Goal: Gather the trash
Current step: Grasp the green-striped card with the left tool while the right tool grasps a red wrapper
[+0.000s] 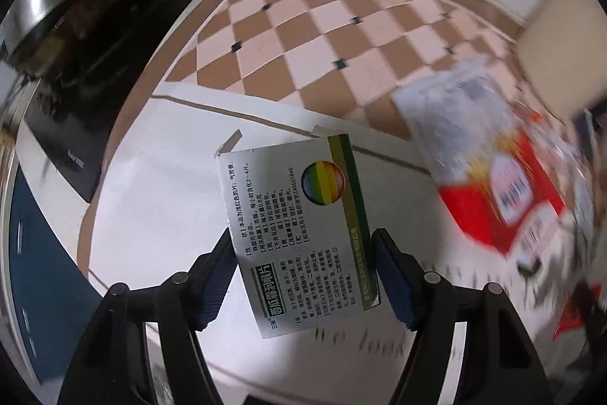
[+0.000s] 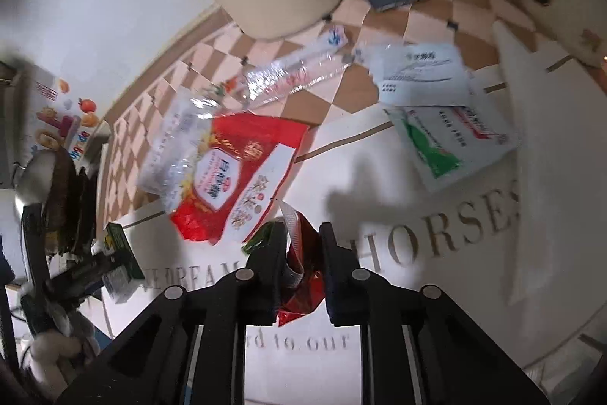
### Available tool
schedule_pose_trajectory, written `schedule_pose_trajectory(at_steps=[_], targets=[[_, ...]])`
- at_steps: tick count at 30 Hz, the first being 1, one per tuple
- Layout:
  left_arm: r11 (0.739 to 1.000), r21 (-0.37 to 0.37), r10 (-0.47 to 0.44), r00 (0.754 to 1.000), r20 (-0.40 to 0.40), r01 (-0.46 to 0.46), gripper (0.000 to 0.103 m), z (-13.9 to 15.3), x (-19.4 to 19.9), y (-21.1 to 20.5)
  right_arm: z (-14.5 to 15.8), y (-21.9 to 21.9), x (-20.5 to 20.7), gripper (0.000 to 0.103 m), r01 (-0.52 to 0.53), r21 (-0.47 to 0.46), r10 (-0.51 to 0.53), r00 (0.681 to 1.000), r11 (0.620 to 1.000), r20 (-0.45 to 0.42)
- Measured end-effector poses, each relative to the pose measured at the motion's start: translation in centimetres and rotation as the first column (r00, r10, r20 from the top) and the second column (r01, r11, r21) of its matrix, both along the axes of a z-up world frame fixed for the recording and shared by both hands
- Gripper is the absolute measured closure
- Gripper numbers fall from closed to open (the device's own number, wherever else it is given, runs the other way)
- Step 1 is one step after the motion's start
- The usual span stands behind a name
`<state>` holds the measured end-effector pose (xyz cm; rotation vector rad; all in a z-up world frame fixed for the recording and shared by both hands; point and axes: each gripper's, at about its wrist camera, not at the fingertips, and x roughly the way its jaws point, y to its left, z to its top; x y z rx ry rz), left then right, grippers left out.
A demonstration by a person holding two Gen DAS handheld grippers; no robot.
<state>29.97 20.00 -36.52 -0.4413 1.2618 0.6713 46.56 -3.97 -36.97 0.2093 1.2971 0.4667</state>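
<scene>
White matting printed "HORSES" (image 2: 447,234) over checkered floor tiles holds scattered wrappers. Pickup is in hand: the left gripper (image 1: 303,276) pinches a medicine box (image 1: 303,234) bearing Chinese dosage text and a rainbow disc, and the right gripper (image 2: 301,260) is pressed onto a crumpled red foil wrapper (image 2: 299,245). A red-and-clear noodle bag (image 2: 227,173) lies just beyond; both loads probably need binning next.

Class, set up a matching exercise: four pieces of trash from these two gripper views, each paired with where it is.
1. white medicine box with rainbow circle
2. small crumpled red foil wrapper
3. large red and white food bag
4. clear plastic sleeve

a. on the checkered cloth
b. between the left gripper fingers
c. pinched in the right gripper
d. on the table, beyond the wrapper

1-b, 2-c, 3-d, 4-a
</scene>
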Motion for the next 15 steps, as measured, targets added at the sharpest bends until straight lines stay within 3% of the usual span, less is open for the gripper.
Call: schedule_pose_trajectory(at_steps=[4, 7, 9, 12, 15], targets=[[0.994, -0.006, -0.106, 0.991, 0.077, 0.107, 0.036, 2.4, -3.2, -2.9, 2.6, -1.5, -3.6, 0.092, 0.031, 0.038, -0.032, 0.999, 0.999, 0.035], [0.979, -0.012, -0.200, 0.969, 0.144, 0.204, 0.036, 4.4, -6.1, -5.8, 4.6, -2.8, -7.9, 0.092, 0.039, 0.054, -0.043, 0.997, 0.998, 0.067], [0.968, -0.038, -0.240, 0.956, 0.172, 0.250, 0.036, 4.4, -6.1, -7.0, 5.4, -4.0, -11.3, 0.092, 0.048, 0.064, -0.053, 0.996, 0.997, 0.074], [0.944, -0.106, -0.287, 0.938, 0.195, 0.311, 0.036, 4.1, -10.6, -9.4, 5.5, -5.9, -17.0, 0.092, 0.070, 0.067, -0.074, 0.995, 0.995, 0.059], [0.920, -0.196, -0.315, 0.938, 0.146, 0.339, 0.036, 0.8, -14.9, -11.1, 3.4, -8.0, -22.3, 0.092, 0.096, 0.058, -0.096, 0.995, 0.994, -0.013]])
